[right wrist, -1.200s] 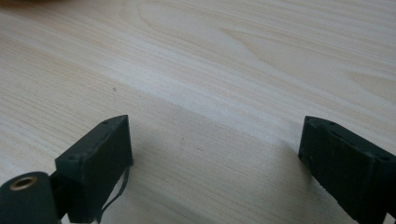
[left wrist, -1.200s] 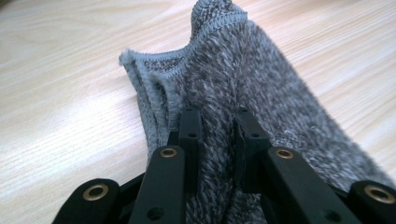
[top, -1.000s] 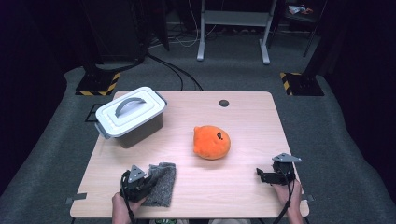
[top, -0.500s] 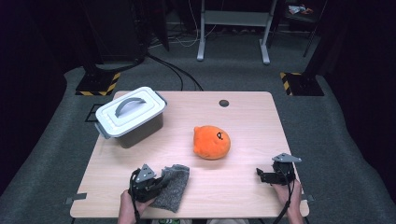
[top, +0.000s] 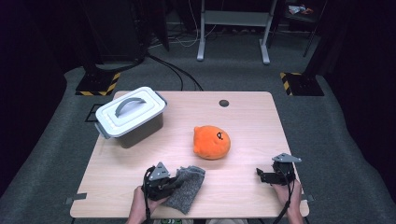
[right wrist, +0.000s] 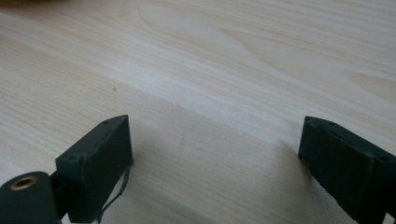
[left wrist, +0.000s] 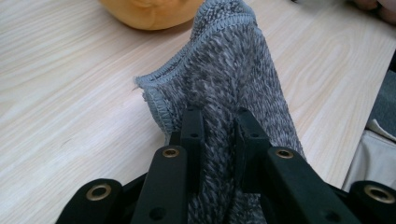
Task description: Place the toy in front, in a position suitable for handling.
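A grey knitted cloth (top: 187,187) lies near the table's front edge, and my left gripper (top: 173,183) is shut on it. In the left gripper view the two black jaws pinch a fold of the cloth (left wrist: 233,79), whose hemmed edge rises off the wood. An orange plush toy (top: 211,142) sits just beyond it at the middle of the table; its lower edge (left wrist: 149,11) shows at the top of that view. My right gripper (top: 259,175) rests at the front right, open, with bare wood between its fingers (right wrist: 100,163).
A white lidded box with a grey handle (top: 131,115) stands at the back left of the wooden table (top: 252,126). A small dark round hole (top: 224,103) sits near the far edge. Dark floor, cables and stands surround the table.
My left gripper has moved to the right along the front edge, dragging the grey cloth with it toward the plush toy. The right gripper has stayed put.
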`<state>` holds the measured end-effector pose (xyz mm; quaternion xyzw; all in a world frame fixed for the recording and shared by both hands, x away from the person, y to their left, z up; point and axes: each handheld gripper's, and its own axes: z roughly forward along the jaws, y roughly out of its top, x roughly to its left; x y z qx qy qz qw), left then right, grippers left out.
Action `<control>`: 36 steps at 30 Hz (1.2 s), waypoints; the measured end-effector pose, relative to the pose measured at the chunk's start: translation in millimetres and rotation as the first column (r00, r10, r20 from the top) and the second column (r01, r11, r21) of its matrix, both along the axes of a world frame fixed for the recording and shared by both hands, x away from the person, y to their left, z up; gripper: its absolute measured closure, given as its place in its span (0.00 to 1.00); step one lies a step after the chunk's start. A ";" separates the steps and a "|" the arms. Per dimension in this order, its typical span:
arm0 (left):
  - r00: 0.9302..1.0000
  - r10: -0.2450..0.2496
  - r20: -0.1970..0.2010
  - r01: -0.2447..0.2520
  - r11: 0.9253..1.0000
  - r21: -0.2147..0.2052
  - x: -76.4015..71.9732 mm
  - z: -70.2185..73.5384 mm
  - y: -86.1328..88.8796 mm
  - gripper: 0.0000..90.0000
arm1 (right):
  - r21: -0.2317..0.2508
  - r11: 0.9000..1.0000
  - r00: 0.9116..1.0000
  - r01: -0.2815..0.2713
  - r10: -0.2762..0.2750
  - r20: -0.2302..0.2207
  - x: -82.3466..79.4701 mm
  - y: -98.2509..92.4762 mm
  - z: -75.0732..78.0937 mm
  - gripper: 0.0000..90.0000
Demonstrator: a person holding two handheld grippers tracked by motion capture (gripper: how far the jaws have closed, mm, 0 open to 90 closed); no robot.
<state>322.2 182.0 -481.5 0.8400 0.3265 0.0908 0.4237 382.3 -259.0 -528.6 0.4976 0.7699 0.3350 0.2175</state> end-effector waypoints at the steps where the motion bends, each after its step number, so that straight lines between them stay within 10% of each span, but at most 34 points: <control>1: 1.000 -0.008 -0.001 0.008 1.000 0.002 0.6 -0.1 -2.6 0.85 | 0.000 1.000 1.000 0.000 0.000 0.000 0.0 0.0 0.0 0.10; 36: 0.976 -0.217 -0.014 0.217 0.976 0.018 33.9 -3.7 -93.4 0.84 | -0.001 1.000 1.000 -0.001 0.001 0.002 0.1 0.0 -0.1 0.10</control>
